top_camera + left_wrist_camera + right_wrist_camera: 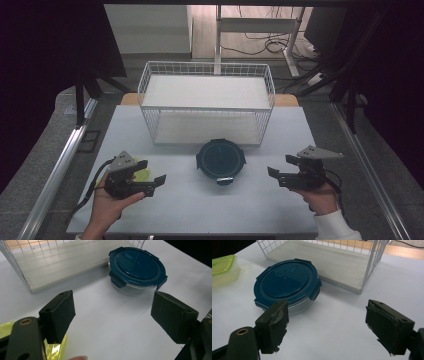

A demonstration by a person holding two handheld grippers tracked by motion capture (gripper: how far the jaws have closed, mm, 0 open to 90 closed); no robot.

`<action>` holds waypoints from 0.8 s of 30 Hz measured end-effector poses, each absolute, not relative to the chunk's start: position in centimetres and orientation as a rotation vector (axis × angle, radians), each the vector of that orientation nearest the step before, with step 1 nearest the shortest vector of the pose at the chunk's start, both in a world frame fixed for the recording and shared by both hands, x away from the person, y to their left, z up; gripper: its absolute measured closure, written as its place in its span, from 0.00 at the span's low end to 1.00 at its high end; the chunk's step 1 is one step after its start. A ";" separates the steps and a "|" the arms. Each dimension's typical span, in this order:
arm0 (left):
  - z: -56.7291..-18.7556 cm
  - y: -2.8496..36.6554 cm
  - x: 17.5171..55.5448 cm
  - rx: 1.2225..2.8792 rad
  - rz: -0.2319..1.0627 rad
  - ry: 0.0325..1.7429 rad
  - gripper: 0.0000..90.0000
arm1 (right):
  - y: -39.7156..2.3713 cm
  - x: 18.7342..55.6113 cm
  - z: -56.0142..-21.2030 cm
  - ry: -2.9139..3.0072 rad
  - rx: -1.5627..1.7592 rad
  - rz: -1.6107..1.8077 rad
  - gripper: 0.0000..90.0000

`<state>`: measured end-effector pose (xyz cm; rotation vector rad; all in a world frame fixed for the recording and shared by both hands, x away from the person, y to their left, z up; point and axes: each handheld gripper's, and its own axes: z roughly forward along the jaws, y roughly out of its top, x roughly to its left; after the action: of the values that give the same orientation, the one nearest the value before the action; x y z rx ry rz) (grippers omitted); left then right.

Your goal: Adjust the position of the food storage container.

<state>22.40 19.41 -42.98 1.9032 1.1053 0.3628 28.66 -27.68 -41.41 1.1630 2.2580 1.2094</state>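
A round glass container with a dark blue clip lid (pixel 220 160) (pixel 137 267) (pixel 286 283) stands at the table's middle, just in front of the wire rack. A small container with a yellow-green lid (pixel 141 175) (pixel 223 267) (pixel 53 347) lies at the left, partly hidden under my left gripper. My left gripper (pixel 152 178) (pixel 112 315) hovers over that spot, open and holding nothing, pointed toward the round container. At the right, my right gripper (pixel 281 168) (pixel 327 326) is also open and holds nothing, aimed left at the round container.
A white wire two-level rack (pixel 207 102) with pale shelf boards stands at the back of the white table (pixel 210 210). Dark curtains flank the scene, and metal rails (pixel 60 165) run along both sides of the table.
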 end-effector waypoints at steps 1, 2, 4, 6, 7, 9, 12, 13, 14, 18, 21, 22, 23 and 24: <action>-43.0 19.3 22.4 1.905 0.360 1.106 0.21 | -27.6 28.7 -41.5 2.262 1.164 1.207 0.21; -43.0 19.3 22.5 1.906 0.357 1.106 0.21 | -27.6 28.7 -41.5 2.265 1.164 1.204 0.21; -43.1 19.2 22.5 1.908 0.353 1.107 0.21 | -27.4 28.7 -41.6 2.271 1.159 1.196 0.20; -43.1 19.2 22.5 1.912 0.357 1.114 0.21 | -27.2 28.8 -41.6 2.280 1.152 1.180 0.20; -43.1 19.2 22.5 1.912 0.357 1.114 0.21 | -27.2 28.8 -41.6 2.280 1.152 1.180 0.20; -43.0 19.3 22.3 1.902 0.359 1.131 0.21 | -26.9 29.1 -41.5 2.284 1.148 1.175 0.20; -42.8 19.5 22.4 1.901 0.369 1.140 0.21 | -26.4 29.7 -41.1 2.297 1.132 1.173 0.20; -42.9 19.6 22.4 1.907 0.377 1.143 0.21 | -26.1 29.9 -41.0 2.299 1.125 1.172 0.21; -42.9 19.6 22.4 1.907 0.377 1.143 0.21 | -26.1 29.9 -41.0 2.299 1.125 1.172 0.21; -43.0 19.4 22.5 1.927 0.355 1.133 0.21 | -24.1 30.8 -40.1 2.344 1.054 1.131 0.26; -43.2 19.1 22.5 1.944 0.328 1.117 0.21 | -22.0 32.2 -39.4 2.396 1.003 1.041 0.32; -43.2 19.1 22.5 1.944 0.328 1.117 0.21 | -22.0 32.2 -39.4 2.396 1.003 1.041 0.32; -43.2 19.0 22.5 1.943 0.319 1.116 0.21 | -21.2 32.9 -39.3 2.420 0.976 1.008 0.37; -43.2 19.0 22.4 1.941 0.318 1.116 0.21 | -20.9 33.2 -39.3 2.431 0.964 0.996 0.39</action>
<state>22.45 19.04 -43.20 1.9407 1.1162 0.3175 33.20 -20.87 -39.28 0.9645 2.4313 0.9965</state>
